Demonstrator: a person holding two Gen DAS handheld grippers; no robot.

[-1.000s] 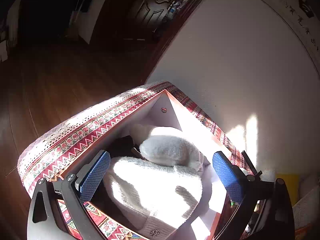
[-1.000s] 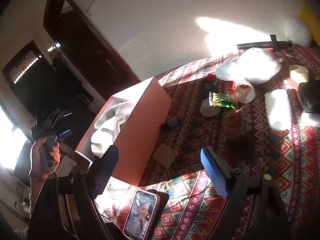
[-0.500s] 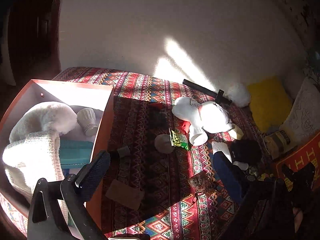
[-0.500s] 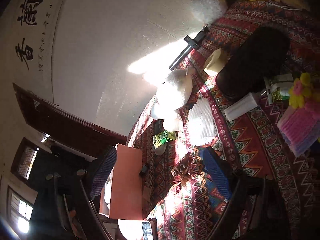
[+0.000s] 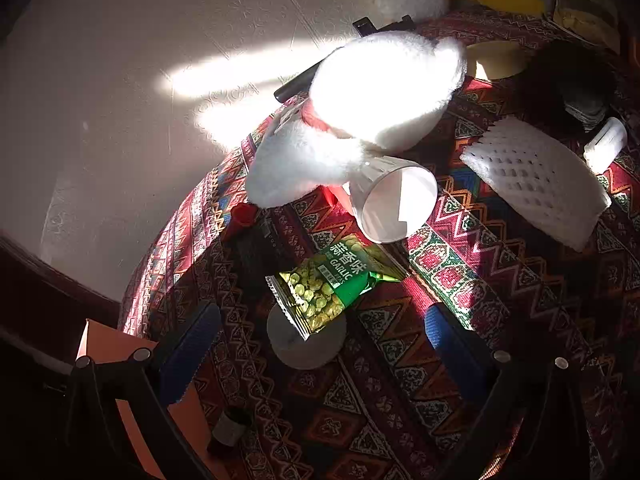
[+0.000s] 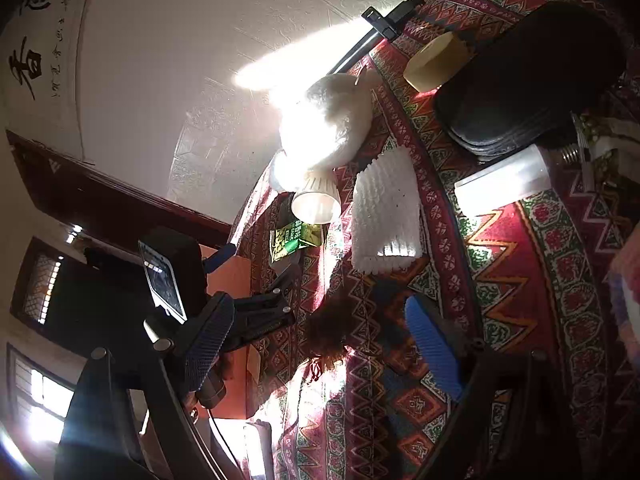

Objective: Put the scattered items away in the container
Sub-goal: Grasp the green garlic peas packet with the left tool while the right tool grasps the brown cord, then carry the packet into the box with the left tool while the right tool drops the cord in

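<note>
Patterned red woven cloth (image 5: 460,280) all over the surface, zigzags and diamonds, half in hard sunlight and half in deep shade. Plain pale textured wall (image 5: 140,80) on the far side with a bright sun streak, dark wood trim low on the left; calligraphy scroll (image 6: 28,64) up on that wall in the right wrist view.

Left gripper (image 5: 320,344) hanging over the cloth, blue pads spread wide, nothing between them. Right in the gap: green garlic peas packet (image 5: 324,284), its near end lying on a round white lid (image 5: 306,340). Just beyond, a white cup (image 5: 394,204) tipped on its side, touching a white plush toy (image 5: 360,120) blown out by the sun. White foam mesh sleeve (image 5: 536,184) off to the right, small dark bottle (image 5: 230,428) near left.

Orange box (image 5: 120,364) at the near-left corner, mostly hidden behind the left finger.

Right gripper (image 6: 320,344) also wide open and empty, over a dark fuzzy clump (image 6: 328,332) on the cloth. Black case (image 6: 528,80) and tape roll (image 6: 436,60) far right.
</note>
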